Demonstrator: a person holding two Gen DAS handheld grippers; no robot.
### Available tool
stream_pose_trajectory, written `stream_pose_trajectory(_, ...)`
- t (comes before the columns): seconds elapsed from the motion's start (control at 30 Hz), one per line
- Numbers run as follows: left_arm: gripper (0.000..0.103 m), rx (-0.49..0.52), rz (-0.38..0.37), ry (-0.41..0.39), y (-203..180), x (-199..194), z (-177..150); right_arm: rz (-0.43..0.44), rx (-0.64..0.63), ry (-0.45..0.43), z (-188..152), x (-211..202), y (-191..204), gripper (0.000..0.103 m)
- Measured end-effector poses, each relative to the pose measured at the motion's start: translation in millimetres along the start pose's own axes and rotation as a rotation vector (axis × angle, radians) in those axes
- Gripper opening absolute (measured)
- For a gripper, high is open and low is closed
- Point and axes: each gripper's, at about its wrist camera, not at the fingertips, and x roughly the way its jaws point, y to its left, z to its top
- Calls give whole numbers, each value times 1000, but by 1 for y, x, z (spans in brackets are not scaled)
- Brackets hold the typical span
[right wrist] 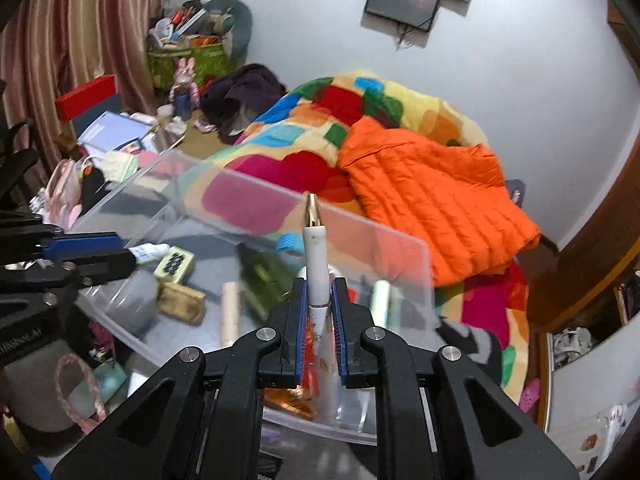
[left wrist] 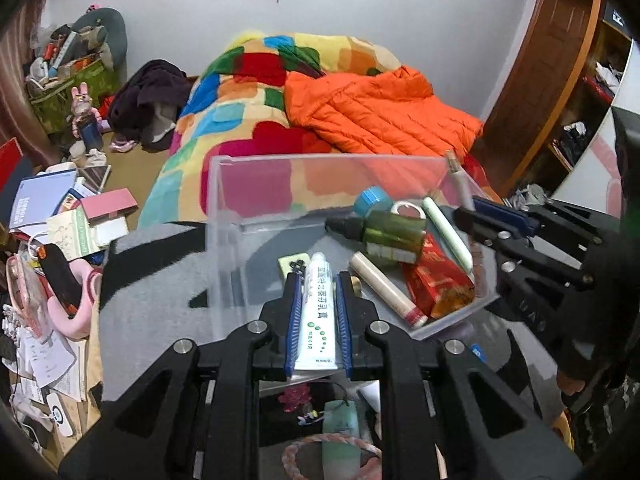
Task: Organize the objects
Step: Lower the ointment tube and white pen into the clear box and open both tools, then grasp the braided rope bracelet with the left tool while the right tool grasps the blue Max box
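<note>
A clear plastic bin [left wrist: 224,208] stands in front of me, also in the right wrist view [right wrist: 400,264]. It holds a green bottle [left wrist: 394,234], a red packet [left wrist: 438,276], a cream tube [left wrist: 386,288] and other small items. My left gripper [left wrist: 318,280] is shut on a white toothpaste tube [left wrist: 318,316], held over the bin's near side. My right gripper [right wrist: 319,284] is shut on a white pen with a gold tip [right wrist: 315,256], upright over the bin's edge. The right gripper also shows in the left wrist view [left wrist: 472,210].
Behind the bin lies a bed with a colourful blanket [left wrist: 256,92] and an orange jacket [left wrist: 380,108]. Books and clutter [left wrist: 68,216] crowd the left. A wooden wardrobe [left wrist: 560,72] stands at the right. A pink rope loop [left wrist: 332,452] lies below the bin.
</note>
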Motion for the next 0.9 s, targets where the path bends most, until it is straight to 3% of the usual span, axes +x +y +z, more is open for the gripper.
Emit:
stream_pose_trajectory(0.23, 19, 15, -34, 13, -5, -6, -4, 99, -5, 46, -3, 8, 8, 17)
stream_pose_trajectory(0.47, 40, 29, -44, -43, -8, -35, -10, 221, 30, 73, -10, 0, 7, 23)
stream_pose_trajectory(0.6, 45, 38, -35, -83, -8, -53, -16, 237, 40, 53, -11, -13, 3, 29)
stream_pose_trajectory(0.73, 57, 49, -5, -120, -10, -69, -25, 247, 74, 19, -13, -31, -4, 41)
stream_pose_trajectory(0.9, 66, 63, 17, -124, -7, -76, -40, 235, 102, -19, -24, -51, -11, 50)
